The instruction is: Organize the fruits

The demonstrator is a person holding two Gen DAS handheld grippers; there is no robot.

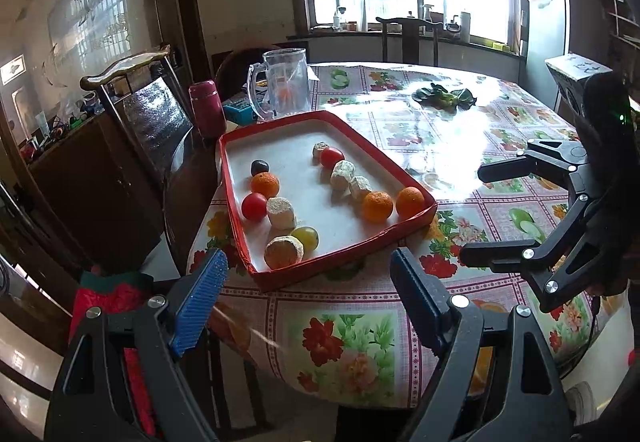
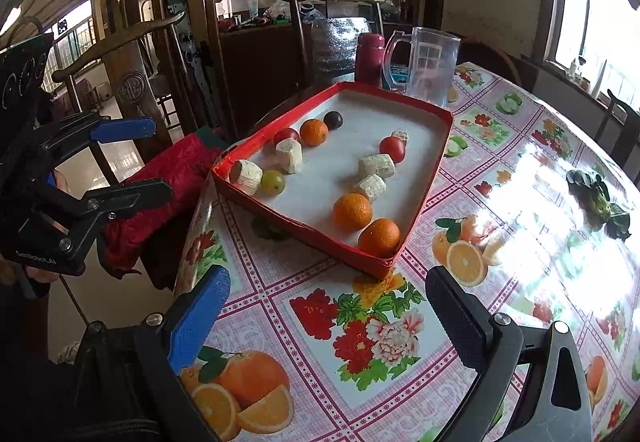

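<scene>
The left tongs (image 1: 308,294) are held with their jaws wide apart and nothing between them, low at the near edge of the table (image 1: 440,145), short of the red tray (image 1: 236,209). The right tongs (image 2: 332,318) are likewise spread and empty, over the flowered tablecloth (image 2: 360,342) just short of the tray's near corner. Each pair also shows in the other's view, and there too the jaws stand apart.

The fruit sits in the tray in two loose rows. One row has a dark plum (image 1: 260,167), an orange (image 1: 265,184), a tomato (image 1: 254,206) and a green grape (image 1: 305,237), with pale stubby cylinders (image 1: 281,213) among them. The other has a second tomato (image 1: 332,157) and two oranges (image 1: 377,206) at the near end, again mixed with pale cylinders. What these cylinders are cannot be made out.

Behind the tray stand a clear plastic jug (image 1: 282,81) and a maroon flask (image 1: 207,107), both partly cut off by the tray in the right wrist view. A dark green leafy clump (image 1: 444,96) lies well apart on the table, washed out by window glare.

Small white lettering on the left tongs' body in the right wrist view is blurred; it appears to read "GenRobot.AI".
</scene>
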